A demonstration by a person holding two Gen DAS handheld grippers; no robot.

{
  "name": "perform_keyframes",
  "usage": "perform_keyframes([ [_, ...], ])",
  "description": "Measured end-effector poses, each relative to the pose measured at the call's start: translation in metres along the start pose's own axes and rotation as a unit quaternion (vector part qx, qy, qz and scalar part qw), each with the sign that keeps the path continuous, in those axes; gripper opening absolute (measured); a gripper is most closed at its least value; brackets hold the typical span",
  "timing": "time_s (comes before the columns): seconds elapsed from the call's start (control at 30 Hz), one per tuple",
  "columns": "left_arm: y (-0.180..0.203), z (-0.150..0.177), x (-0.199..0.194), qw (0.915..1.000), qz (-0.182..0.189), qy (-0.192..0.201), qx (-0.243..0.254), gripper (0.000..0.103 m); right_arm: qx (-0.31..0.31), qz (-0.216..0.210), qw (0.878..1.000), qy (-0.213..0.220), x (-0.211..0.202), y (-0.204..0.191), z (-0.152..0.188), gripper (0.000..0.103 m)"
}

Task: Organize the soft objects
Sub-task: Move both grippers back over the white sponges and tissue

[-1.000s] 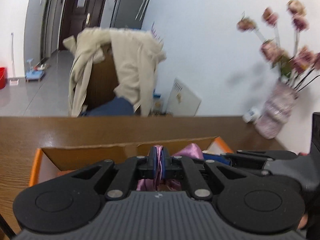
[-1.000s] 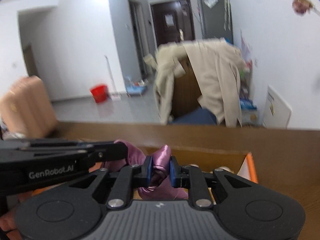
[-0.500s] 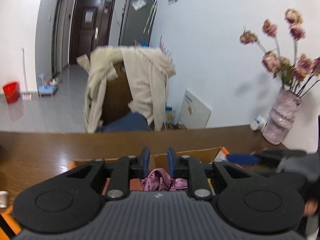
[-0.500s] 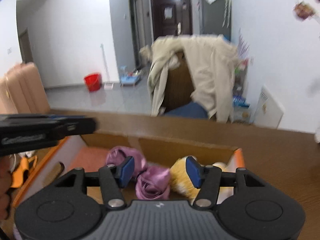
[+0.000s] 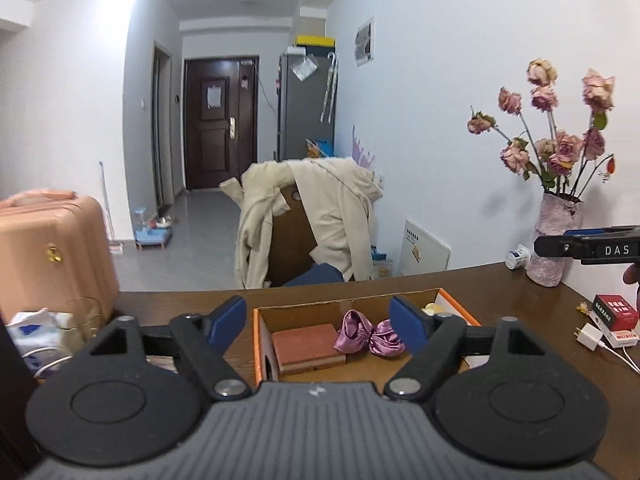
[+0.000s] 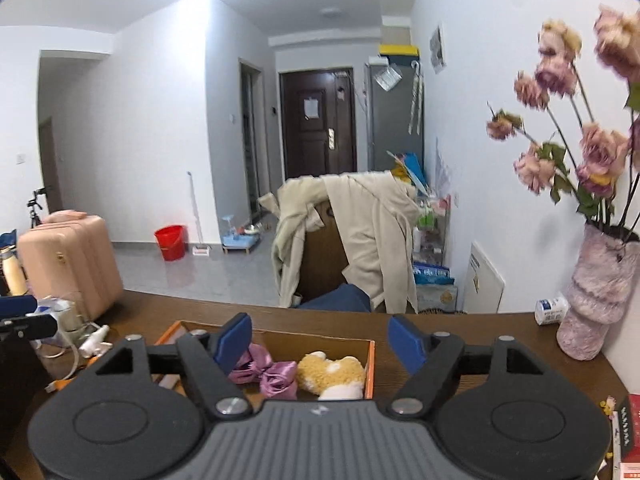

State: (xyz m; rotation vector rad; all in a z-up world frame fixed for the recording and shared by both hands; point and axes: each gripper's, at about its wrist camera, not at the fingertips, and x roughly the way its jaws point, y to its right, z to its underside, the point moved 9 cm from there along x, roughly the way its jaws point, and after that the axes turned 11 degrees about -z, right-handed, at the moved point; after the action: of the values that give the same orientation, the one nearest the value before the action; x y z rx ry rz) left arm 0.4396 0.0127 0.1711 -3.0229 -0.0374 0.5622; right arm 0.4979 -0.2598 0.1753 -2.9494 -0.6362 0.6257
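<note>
Left tongs [image 5: 320, 322]: jaws spread wide, blue pads at centre-left and centre-right of the lower frame, nothing between them; black linkage arms and grey ribbed body fill the bottom of the left wrist view. Level pose, pointing forward.

Right tongs [image 6: 321, 338]: jaws likewise spread wide and empty, blue pads apart at lower centre; same black linkages and ribbed body along the bottom edge of the right wrist view.

Cross-views: right tongs seen side-on at the right edge of the left wrist view, a fingertip of the person's right hand [image 5: 631, 273] beneath them; a dark, blue-tipped part of the left tongs shows at the left edge of the right wrist view.
</note>
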Motion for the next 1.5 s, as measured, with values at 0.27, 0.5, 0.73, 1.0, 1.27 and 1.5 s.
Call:
perform_keyframes([
  [0.27,0.002,0.050,-0.089,0.9975,-0.033,0.060,0.019,0.100,-0.010,-0.014,0.998,0.057,-0.074,-0.030,0.042,0.082],
  [0.5,0.007,0.115,-0.159,0.9948,-0.044,0.091,0.004,0.103,-0.003,-0.028,0.997,0.068,-0.132,-0.054,0.111,0.087],
  [0.73,0.000,0.182,-0.202,0.9966,-0.036,0.073,-0.008,0.103,-0.031,-0.026,0.998,0.053,-0.178,-0.094,0.202,0.089],
  [1.0,-0.015,0.209,-0.175,0.9980,-0.053,0.019,-0.029,0.103,-0.012,-0.044,0.999,0.011,-0.177,-0.116,0.258,0.089],
  [1.27,0.003,0.216,-0.140,0.9992,-0.010,-0.022,-0.032,0.103,-0.006,-0.053,0.999,-0.006,-0.145,-0.112,0.247,0.073],
  [1.5,0.057,0.221,-0.076,0.9968,0.043,-0.068,-0.004,0.089,0.010,-0.027,0.999,-0.028,-0.117,-0.090,0.241,0.064],
])
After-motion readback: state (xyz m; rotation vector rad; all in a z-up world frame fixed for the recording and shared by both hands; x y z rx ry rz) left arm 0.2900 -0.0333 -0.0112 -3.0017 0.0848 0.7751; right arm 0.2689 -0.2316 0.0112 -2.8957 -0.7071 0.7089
